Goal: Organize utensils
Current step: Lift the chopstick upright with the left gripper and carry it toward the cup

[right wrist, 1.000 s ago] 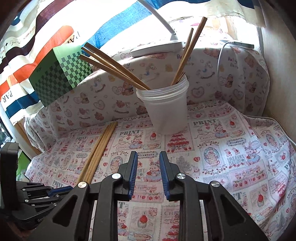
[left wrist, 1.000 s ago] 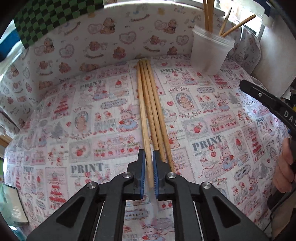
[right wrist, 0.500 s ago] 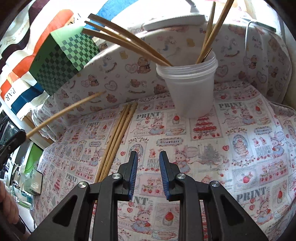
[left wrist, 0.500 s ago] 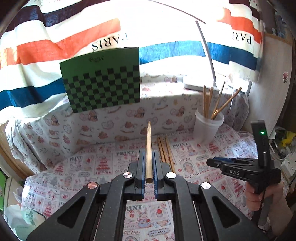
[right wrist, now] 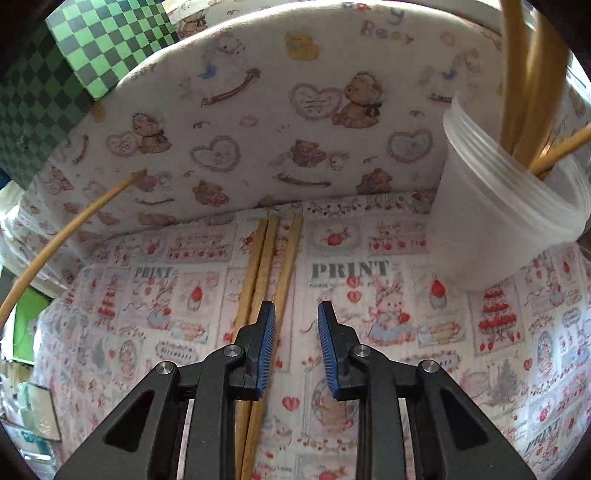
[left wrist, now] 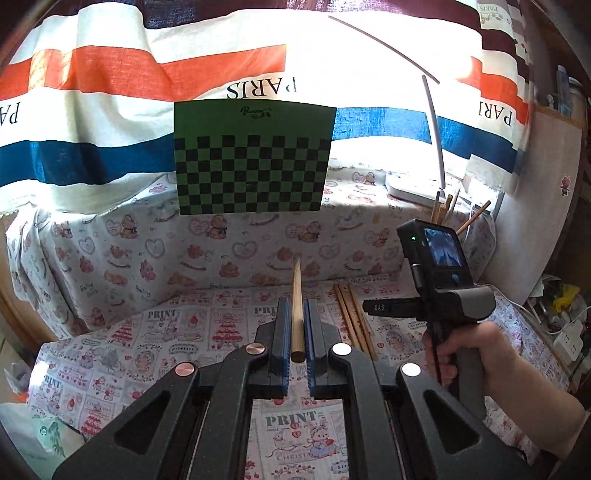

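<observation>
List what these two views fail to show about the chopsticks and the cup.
- Cup: in the left wrist view, hidden behind the right hand-held gripper; only stick tips show.
- Cup contents: in the right wrist view, the sticks run off the top edge and blur, so their count is unclear.
- Loose chopsticks: near ends covered by the right gripper's own body.
- Held chopstick: its lower end leaves the right wrist view at the left edge.

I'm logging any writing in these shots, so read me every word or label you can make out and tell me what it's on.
"PARIS", mirrored: striped curtain.
"PRINT": patterned tablecloth, repeated.
"Baby": teddy-bear cloth behind the table.
"DAS": right tool.
Script logo on the green checkered board: too small to read.
Smaller tablecloth captions: too blurred.
</observation>
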`<state>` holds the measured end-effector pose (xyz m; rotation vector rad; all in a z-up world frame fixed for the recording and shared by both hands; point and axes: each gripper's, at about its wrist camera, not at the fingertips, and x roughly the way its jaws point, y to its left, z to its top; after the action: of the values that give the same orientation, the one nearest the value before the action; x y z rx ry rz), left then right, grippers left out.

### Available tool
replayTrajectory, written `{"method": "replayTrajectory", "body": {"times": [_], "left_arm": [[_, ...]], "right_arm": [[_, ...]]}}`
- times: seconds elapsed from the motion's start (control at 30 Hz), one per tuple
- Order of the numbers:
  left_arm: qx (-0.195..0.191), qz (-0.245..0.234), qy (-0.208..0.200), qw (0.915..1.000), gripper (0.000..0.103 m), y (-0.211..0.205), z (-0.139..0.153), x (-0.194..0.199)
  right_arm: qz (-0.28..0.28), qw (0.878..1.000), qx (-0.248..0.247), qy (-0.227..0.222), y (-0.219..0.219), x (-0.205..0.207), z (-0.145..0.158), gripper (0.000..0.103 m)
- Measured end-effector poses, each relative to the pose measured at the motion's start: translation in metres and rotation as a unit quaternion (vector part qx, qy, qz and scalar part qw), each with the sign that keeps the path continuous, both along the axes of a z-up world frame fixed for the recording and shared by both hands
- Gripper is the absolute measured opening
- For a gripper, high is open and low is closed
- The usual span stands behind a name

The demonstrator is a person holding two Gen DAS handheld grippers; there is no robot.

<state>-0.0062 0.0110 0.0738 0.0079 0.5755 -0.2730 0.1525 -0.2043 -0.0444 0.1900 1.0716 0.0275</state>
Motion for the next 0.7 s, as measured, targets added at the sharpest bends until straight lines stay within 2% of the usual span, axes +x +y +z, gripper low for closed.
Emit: {"method": "replayTrajectory", "body": {"times": [0.03, 0.07, 0.2, 0.27, 0.37, 0.4, 0.47, 0.53, 0.6, 0.7], "left_arm": [[0.003, 0.000, -0.003, 1.0000, 0.006, 0.001, 0.000, -0.002], [0.004, -0.001, -0.005, 1.0000, 0.006, 0.002, 0.001, -0.004], [-0.015, -0.001, -0.017, 0.9997, 0.006, 0.011, 0.007, -0.010], [-0.025, 0.002, -0.023, 0.9994, 0.006, 0.015, 0.010, -0.013], [-0.026, 0.006, -0.039, 0.9989, 0.006, 0.017, 0.016, -0.019], [-0.024, 0.008, -0.045, 0.9987, 0.006, 0.017, 0.019, -0.021], [-0.020, 0.010, -0.052, 0.9984, 0.006, 0.016, 0.024, -0.023], [-0.019, 0.011, -0.053, 0.9983, 0.006, 0.016, 0.028, -0.024], [-0.014, 0.018, -0.051, 0.9985, 0.006, 0.015, 0.033, -0.024], [-0.013, 0.029, -0.037, 0.9988, 0.006, 0.017, 0.039, -0.021]], "right_arm": [[-0.011, 1.000, -0.023, -0.009, 0.002, 0.005, 0.002, 0.027], [-0.011, 1.000, -0.026, -0.015, 0.004, 0.010, 0.003, 0.027], [-0.008, 1.000, 0.022, 0.017, 0.002, 0.032, -0.005, 0.027], [-0.009, 0.999, 0.028, 0.021, 0.004, 0.039, -0.007, 0.027], [-0.012, 1.000, 0.012, 0.018, 0.009, 0.046, -0.008, 0.020], [-0.016, 1.000, 0.006, 0.023, 0.010, 0.048, -0.009, 0.013], [-0.013, 1.000, 0.003, 0.022, 0.014, 0.051, -0.010, 0.009], [-0.007, 1.000, -0.009, 0.018, 0.021, 0.050, -0.011, 0.009], [0.005, 1.000, 0.013, 0.016, 0.024, 0.044, -0.009, 0.008], [0.033, 0.999, 0.019, -0.023, 0.038, 0.018, 0.008, 0.008]]}}
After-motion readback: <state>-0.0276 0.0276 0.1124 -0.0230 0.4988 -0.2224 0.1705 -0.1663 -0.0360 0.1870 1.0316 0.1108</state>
